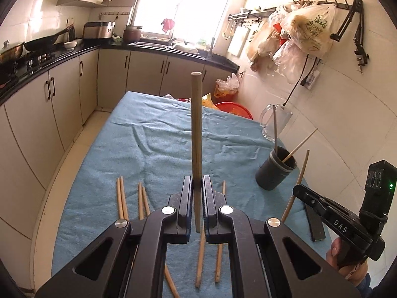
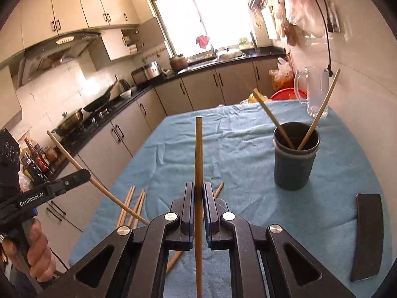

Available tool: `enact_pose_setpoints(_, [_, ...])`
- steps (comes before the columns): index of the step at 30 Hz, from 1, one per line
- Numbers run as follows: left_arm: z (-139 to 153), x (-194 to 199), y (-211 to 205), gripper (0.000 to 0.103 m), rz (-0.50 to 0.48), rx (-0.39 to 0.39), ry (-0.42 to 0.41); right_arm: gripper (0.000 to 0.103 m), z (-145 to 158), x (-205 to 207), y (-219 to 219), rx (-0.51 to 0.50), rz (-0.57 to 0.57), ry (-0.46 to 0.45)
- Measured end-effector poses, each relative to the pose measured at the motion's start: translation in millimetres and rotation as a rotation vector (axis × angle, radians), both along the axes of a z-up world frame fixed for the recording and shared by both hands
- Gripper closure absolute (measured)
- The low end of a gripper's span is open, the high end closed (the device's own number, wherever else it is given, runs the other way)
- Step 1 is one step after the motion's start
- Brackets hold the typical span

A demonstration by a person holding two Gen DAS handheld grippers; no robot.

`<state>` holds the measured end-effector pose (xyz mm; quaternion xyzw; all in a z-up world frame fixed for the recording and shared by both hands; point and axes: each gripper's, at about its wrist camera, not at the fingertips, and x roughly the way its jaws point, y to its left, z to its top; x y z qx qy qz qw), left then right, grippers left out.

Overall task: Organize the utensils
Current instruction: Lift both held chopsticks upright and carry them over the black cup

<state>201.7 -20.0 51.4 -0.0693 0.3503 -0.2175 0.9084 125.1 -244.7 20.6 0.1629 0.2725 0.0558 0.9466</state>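
A chopstick (image 1: 196, 134) is clamped upright in the left gripper (image 1: 197, 188) and another (image 2: 198, 164) in the right gripper (image 2: 198, 196), above the blue cloth (image 1: 158, 144), and the dark cup (image 2: 294, 156) could be tipped if either were lowered askew.

Tan chopsticks (image 1: 140, 200), dark grey cup (image 2: 295, 156), blue cloth (image 2: 238, 134).

Wooden chopsticks (image 1: 122, 198) strewn on cloth (two, perhaps, cupped).
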Motion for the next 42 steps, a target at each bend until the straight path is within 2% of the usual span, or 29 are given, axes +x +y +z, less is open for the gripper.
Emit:
enact_pose_setpoints(27, [33.9, -28.1, -44.5, 0.096, -0.094, 0.017, -0.056, 0.096, 59.8, -68.4, -64.3, 0.078, -0.175, -0.2])
enact_pose_setpoints(42, [58.0, -22.2, -102.4, 0.096, -0.191, 0.036, -0.074, 0.096, 76.9, -84.2, -111.9, 0.091, -0.255, -0.257])
